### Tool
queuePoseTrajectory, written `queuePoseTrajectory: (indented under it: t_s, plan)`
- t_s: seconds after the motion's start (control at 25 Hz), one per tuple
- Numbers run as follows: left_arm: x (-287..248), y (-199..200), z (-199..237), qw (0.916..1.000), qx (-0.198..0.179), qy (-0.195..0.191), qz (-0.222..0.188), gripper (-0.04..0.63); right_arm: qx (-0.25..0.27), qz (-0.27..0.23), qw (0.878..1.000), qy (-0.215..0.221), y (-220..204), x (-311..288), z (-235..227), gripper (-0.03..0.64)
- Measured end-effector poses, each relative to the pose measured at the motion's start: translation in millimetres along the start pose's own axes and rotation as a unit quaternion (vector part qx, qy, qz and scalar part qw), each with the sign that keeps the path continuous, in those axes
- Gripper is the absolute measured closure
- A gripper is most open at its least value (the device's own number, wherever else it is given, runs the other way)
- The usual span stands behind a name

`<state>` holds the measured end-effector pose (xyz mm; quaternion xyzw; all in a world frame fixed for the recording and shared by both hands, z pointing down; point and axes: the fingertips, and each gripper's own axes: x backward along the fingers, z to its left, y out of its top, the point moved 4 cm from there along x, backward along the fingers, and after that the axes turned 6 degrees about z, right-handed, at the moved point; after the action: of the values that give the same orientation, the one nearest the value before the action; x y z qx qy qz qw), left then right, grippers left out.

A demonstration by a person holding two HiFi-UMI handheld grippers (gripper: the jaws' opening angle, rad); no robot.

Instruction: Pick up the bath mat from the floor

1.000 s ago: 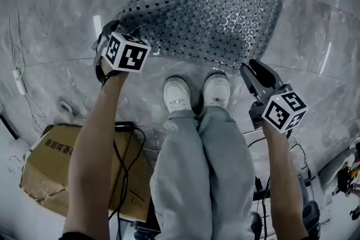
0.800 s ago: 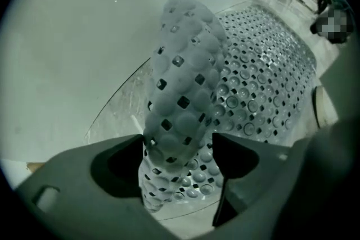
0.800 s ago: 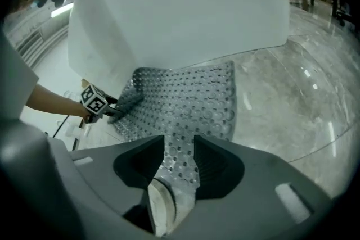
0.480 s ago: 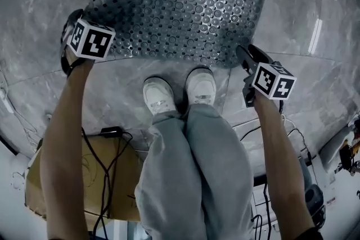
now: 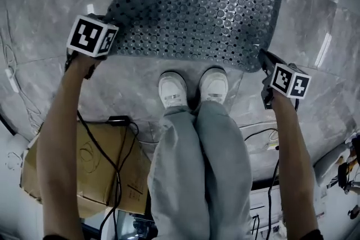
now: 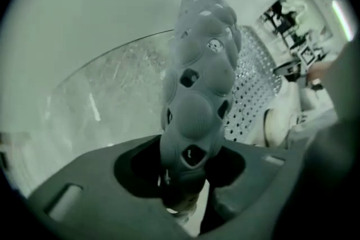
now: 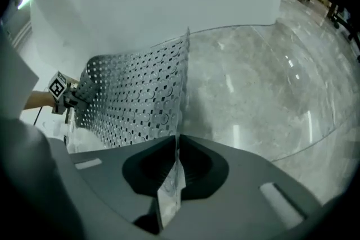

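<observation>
Head view shows the bath mat point(image 5: 214, 8) on the marble floor point(image 5: 50, 64), just in front of the person's shoes point(image 5: 194, 87). Its near edge is raised at both corners, while the far part lies flat.

The left claw point(image 6: 183, 188) is closing on the left corner, and a thick, folded bunch of the mat stands between its jaws and seems already pressed. The right claw point(image 7: 171, 177) is closing on the right corner, almost fully clenched, with only the thin edge of the mat between its jaws.

I think the danger is on the right side. The bite there is very shallow, so the edge may slide out when the weight of the mat comes on it. The small round cups under the mat may also stick to the smooth floor, so a quick pull could tear one corner free. A slow, even lift seems safer.
</observation>
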<state>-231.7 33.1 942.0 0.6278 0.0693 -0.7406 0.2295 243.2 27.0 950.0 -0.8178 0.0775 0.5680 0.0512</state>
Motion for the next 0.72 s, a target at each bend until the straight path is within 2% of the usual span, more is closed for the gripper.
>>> queuePoseTrajectory:
  t_s: [0.04,0.12,0.16,0.2,0.24,0.28,0.4,0.48,0.6,0.64,0.68,0.72]
  plan:
    - [1,-7,-6,0.9973,0.023,-0.069,-0.013,0.422,0.009,-0.010,1.000,0.002,10,9,-1,0.592]
    - [2,-22,-11,0.9791,0.083,-0.182,-0.037,0.404,0.028,-0.013,0.999,0.008,22,22,-5,0.594]
    - [0,-30,-6,0.9695,0.120,-0.208,-0.052,0.386,0.038,-0.004,0.999,0.014,22,24,-8,0.594]
    - [-2,-35,4,0.9626,0.157,-0.210,-0.068,0.353,0.046,0.007,0.999,0.021,21,23,-11,0.594]
    - [-3,-39,18,0.9589,0.191,-0.193,-0.084,0.329,0.051,0.015,0.998,0.025,21,20,-12,0.592]
    - [-3,-41,33,0.9586,0.214,-0.159,-0.099,0.322,0.054,0.020,0.998,0.025,20,16,-13,0.592]
    - [9,-50,61,0.9641,0.230,-0.037,-0.128,0.325,0.042,0.021,0.999,0.013,20,10,-11,0.592]
    - [15,-67,59,0.9649,0.230,-0.015,-0.125,0.325,0.031,0.018,0.999,0.002,18,9,-9,0.591]
    - [10,-91,46,0.9756,0.203,-0.014,-0.083,0.324,0.014,0.016,1.000,-0.006,14,12,-7,0.591]
    - [7,-96,44,0.9788,0.193,-0.001,-0.070,0.252,0.010,0.016,1.000,-0.008,14,12,-6,0.590]
    - [4,-99,42,0.9811,0.184,0.013,-0.059,0.126,0.007,0.014,1.000,-0.012,14,12,-6,0.589]
    - [1,-100,39,0.9825,0.178,0.018,-0.051,0.082,0.005,0.009,1.000,-0.016,15,12,-6,0.588]
